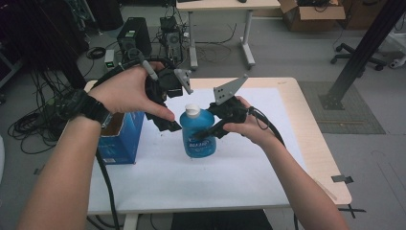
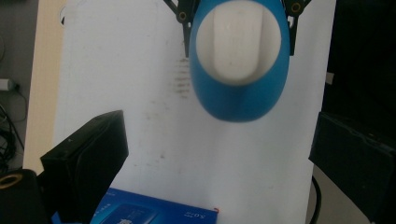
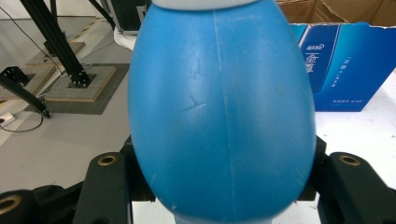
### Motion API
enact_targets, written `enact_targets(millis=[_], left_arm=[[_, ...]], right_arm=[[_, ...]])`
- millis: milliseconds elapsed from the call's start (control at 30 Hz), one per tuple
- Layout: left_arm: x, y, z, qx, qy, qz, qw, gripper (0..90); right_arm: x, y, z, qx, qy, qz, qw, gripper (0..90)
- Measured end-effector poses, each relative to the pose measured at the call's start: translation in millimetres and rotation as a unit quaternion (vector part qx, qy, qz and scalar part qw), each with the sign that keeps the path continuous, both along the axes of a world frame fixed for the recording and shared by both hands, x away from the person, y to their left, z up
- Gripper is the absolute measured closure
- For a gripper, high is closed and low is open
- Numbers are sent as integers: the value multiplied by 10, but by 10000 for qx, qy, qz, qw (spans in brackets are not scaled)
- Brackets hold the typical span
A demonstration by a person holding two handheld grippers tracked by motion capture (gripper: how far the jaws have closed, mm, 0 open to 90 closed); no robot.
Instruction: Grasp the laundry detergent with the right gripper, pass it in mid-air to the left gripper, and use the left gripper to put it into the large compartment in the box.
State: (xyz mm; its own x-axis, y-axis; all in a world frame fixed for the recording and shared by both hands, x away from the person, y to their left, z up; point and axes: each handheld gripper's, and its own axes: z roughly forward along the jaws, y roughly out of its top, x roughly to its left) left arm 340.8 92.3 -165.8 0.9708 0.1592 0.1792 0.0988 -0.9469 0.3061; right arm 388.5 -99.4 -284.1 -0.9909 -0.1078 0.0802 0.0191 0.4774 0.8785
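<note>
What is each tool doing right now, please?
Left tool: open, holding nothing, above the blue bottle.
Right tool: shut on the blue bottle.

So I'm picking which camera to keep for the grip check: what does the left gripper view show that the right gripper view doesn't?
The left gripper view looks down on the blue bottle and shows its white cap from above, the left gripper's own jaws standing wide apart and clear of the bottle, and the stained white table cover. The right gripper view shows the bottle's side seam close up, the right gripper clamped on its body, and the floor with a black frame. Both show the bottle and the blue box.
</note>
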Motion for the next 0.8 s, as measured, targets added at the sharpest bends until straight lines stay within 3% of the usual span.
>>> enact_targets(millis=[467,800], left_arm=[[-8,-172,-73,152,114,-252,9995,48],[5,-253,-146,220,220,-299,9991,48]], right_arm=[[-38,112,-3,-25,-26,85,10000,424],[-67,123,-10,-22,-45,116,9999,425]])
